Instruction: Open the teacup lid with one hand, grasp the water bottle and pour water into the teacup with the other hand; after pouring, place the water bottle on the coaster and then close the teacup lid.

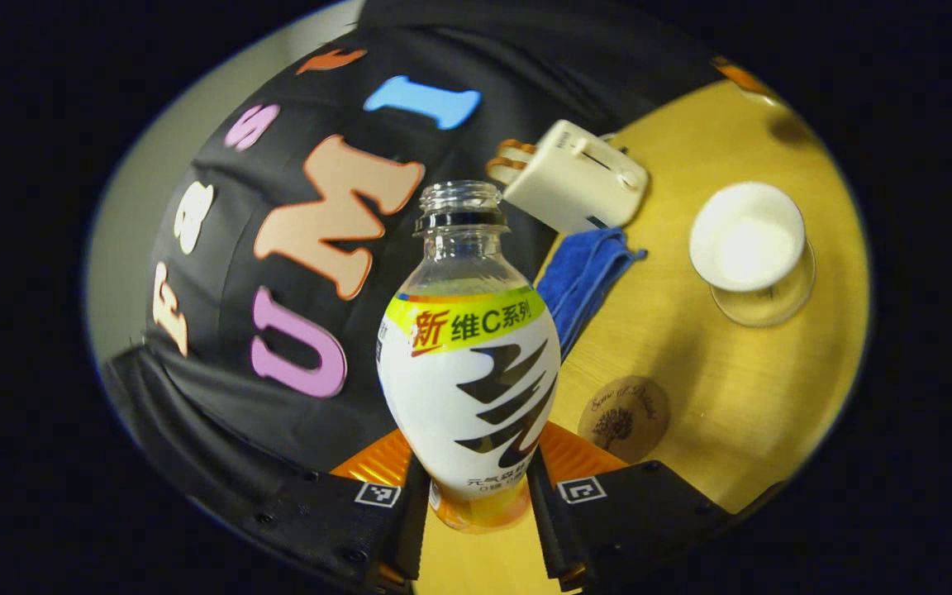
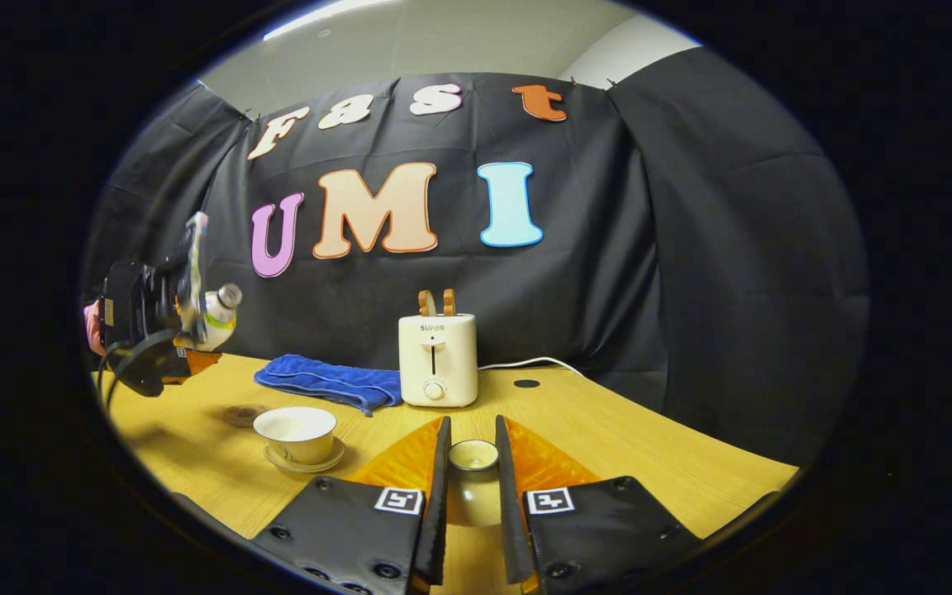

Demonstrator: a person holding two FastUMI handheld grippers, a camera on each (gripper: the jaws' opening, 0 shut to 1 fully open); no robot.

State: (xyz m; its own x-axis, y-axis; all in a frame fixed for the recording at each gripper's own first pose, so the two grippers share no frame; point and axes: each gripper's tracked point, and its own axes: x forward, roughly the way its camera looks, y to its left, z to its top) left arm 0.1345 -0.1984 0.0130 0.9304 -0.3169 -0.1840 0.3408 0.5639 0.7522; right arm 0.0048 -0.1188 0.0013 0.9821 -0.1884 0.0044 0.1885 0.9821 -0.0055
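Teacup [image 2: 295, 433] stands uncovered on its saucer [image 2: 304, 459] on the tabletop [image 2: 649, 463], toward nine o'clock of the right gripper view; in the left gripper view the same cup sits at two o'clock, its white bowl facing the camera. Whether it holds water I cannot tell from either view. My right tongs [image 2: 473, 475] are closed narrow on the teacup lid [image 2: 473, 456], both fingers against its sides, so I judge the lid-opening step complete. My left tongs [image 1: 476, 487] are clamped on the water bottle [image 1: 469, 364] at its lower body, and in the right gripper view the bottle is carried clear of the tabletop at nine o'clock, leaning with its neck toward the cup. Bottle condition: cap off, clear neck, white wrap with a yellow band and black strokes; I see no liquid level. The bottle mouth is not over the cup, and whether the pour is done or still to come the views do not settle. Outstanding for certain: setting the bottle on the coaster [image 1: 624, 419], which lies bare at five o'clock of the bottle in the left gripper view, then refitting the lid. Bystanding items: toaster [image 2: 438, 360] and blue cloth [image 2: 329, 381], both well apart from the cup.
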